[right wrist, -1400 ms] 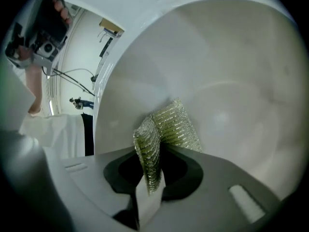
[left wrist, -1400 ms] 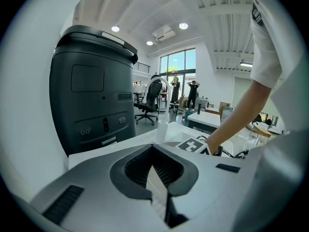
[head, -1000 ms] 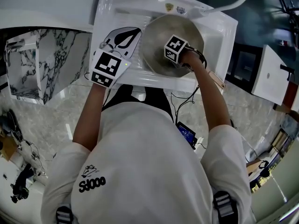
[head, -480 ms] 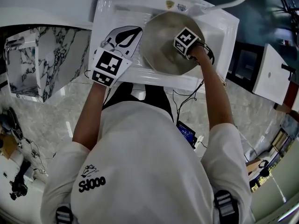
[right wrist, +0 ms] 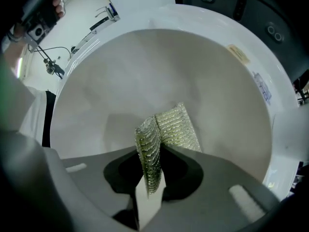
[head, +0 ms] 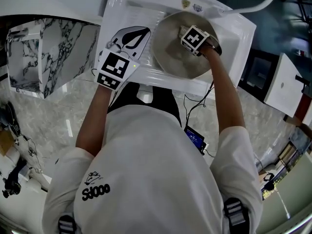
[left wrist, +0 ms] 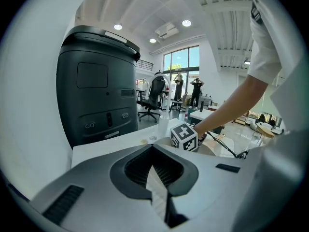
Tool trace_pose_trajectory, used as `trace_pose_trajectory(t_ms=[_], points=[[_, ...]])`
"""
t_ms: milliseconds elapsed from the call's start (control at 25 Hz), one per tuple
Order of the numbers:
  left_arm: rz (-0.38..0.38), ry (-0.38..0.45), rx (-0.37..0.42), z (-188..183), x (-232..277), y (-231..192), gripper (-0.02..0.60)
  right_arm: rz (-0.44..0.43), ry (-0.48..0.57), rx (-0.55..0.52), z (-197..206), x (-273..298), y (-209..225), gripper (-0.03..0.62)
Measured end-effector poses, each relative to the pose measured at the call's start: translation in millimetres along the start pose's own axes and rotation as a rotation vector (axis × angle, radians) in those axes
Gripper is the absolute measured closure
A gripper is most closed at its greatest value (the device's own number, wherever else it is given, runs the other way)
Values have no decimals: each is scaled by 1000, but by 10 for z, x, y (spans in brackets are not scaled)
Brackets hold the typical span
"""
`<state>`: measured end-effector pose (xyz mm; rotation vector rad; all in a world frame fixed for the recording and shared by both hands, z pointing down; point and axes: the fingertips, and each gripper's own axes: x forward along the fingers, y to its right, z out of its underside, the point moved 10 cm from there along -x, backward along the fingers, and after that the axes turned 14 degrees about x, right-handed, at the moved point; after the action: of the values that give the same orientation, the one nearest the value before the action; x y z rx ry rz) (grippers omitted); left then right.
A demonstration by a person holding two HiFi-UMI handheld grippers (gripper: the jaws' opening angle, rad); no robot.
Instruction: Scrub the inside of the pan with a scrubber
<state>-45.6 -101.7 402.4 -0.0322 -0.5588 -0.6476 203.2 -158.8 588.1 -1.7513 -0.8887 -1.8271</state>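
The right gripper [right wrist: 155, 149] is clamped on a folded, glittery scrubber [right wrist: 170, 127], whose free end lies against the inside of the pan [right wrist: 120, 81]. The pan sits in a white basin [head: 237, 30] on the desk. The left gripper [left wrist: 153, 148] hangs just left of the pan, its 2 jaws together with nothing between them

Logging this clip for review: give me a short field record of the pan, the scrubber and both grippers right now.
Setting: metal pan sitting in a white sink
Right gripper: shut on the scrubber, inside the pan
Scrubber: glittery, folded, free end against the pan's inside
Left gripper: shut, empty, left of the pan
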Motion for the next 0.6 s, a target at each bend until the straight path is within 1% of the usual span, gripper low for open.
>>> trace_pose_trajectory(t_ms=[80,160,280,400,440,520,600], points=[[-4,-4,-7,35,-23,-1,578,-7,-2,-29,-34,6,-73,514],[-5,-5,-11,59,-36,-10,578,-32,-16,-60,-71,20,-170,516],[-7,-3,-9,63,-49,-19,578,-71,-65,-130,-116,43,-363,516],[-6,5,-4,44,-62,-18,578,-86,-116,-189,-110,72,-519,516],[-6,8,-2,40,-70,-21,578,-91,-124,-185,-103,82,-546,516],[-6,12,2,38,-95,-38,578,-115,-133,-143,-88,104,-584,516],[-7,18,4,33,-128,-59,578,-159,-148,-92,-65,135,-633,516]])
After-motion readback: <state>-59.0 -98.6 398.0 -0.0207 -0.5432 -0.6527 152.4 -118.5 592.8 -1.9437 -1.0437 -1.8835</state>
